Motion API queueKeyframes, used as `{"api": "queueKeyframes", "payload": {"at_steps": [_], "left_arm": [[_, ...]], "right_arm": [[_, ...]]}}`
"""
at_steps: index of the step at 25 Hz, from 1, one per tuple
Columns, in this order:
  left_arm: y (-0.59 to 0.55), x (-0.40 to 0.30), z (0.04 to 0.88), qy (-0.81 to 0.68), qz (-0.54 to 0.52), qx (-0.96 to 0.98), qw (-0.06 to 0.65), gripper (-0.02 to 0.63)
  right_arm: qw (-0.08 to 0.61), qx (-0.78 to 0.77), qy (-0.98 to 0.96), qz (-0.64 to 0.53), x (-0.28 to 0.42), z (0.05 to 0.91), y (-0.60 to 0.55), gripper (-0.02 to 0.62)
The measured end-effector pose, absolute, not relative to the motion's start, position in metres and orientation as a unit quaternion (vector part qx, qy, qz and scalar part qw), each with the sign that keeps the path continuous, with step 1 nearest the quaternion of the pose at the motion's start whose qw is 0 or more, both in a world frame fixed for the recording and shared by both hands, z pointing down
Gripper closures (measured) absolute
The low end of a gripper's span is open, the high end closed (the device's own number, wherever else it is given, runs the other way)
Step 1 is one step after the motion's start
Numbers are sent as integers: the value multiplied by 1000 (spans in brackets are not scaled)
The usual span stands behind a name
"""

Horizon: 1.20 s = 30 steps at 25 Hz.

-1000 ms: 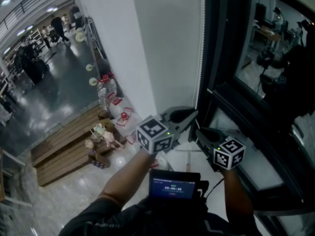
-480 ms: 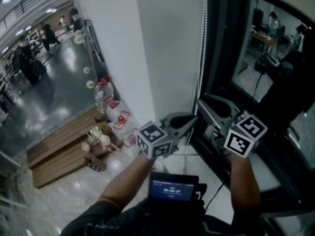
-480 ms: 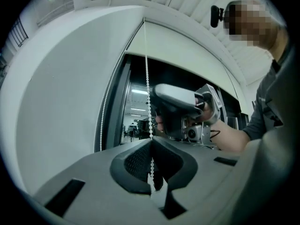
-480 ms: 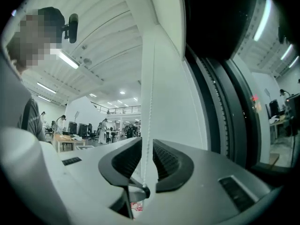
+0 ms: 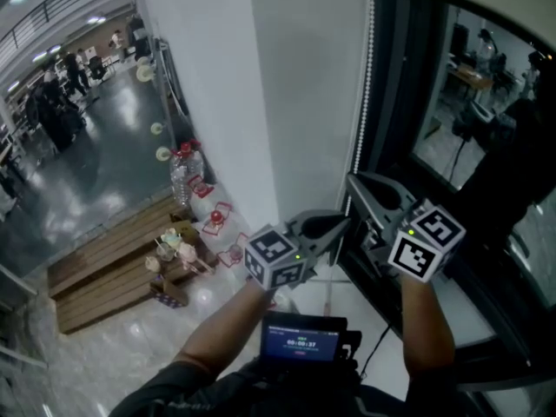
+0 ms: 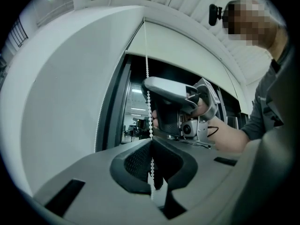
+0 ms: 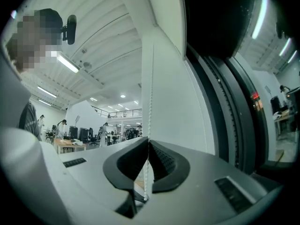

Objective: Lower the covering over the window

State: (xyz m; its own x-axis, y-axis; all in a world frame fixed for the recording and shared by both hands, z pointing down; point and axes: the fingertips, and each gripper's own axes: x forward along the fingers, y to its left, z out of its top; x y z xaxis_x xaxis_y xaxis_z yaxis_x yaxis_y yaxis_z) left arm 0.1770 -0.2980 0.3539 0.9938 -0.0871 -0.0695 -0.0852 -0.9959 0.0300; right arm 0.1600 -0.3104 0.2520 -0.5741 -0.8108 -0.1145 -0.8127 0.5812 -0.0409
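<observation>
In front of you stands a broad white wall (image 5: 287, 76). Just to its right is the dark-framed window (image 5: 486, 120), its glass showing reflections of the room. The covering (image 6: 187, 48) is a white blind that sits high up in the window. In the left gripper view its lower edge hangs above the dark opening, and most of the glass below it is bare. Down to your left, past the wall, a shiny grey floor (image 5: 95, 172) spreads out. A low wooden platform (image 5: 113, 272) and a few water bottles (image 5: 185, 168) stand at the wall's foot.

Your right gripper (image 5: 351, 179) is the higher of the two, raised beside the window frame and pointing roughly level. Its jaws have just been closing and now pinch the bead chain (image 5: 364, 85), which runs straight down between the pads in the right gripper view. Your left gripper (image 5: 346, 223) is just below it and a little to the left, close but not touching. Its jaws are likewise pressed together on the chain, with the beads passing through the narrow slit between them. The chain hangs along the edge where the wall meets the window frame, running from the top end of the blind down to both grippers.
</observation>
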Motion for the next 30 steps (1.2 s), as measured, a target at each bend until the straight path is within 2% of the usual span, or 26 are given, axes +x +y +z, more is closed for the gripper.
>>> {"api": "queueKeyframes", "payload": {"at_steps": [18, 26, 28, 30], "left_arm": [[-291, 174, 449, -46, 34, 996, 67, 601], [-293, 169, 450, -55, 38, 995, 67, 598], [-296, 161, 442, -59, 31, 994, 83, 543], [-301, 151, 425, -65, 14, 994, 89, 532]], "right_arm": [[41, -466, 880, -87, 161, 354, -311, 591], [43, -466, 879, -93, 165, 358, -304, 591], [46, -466, 878, -95, 165, 358, -304, 591], [46, -464, 879, -95, 165, 359, -303, 591]]}}
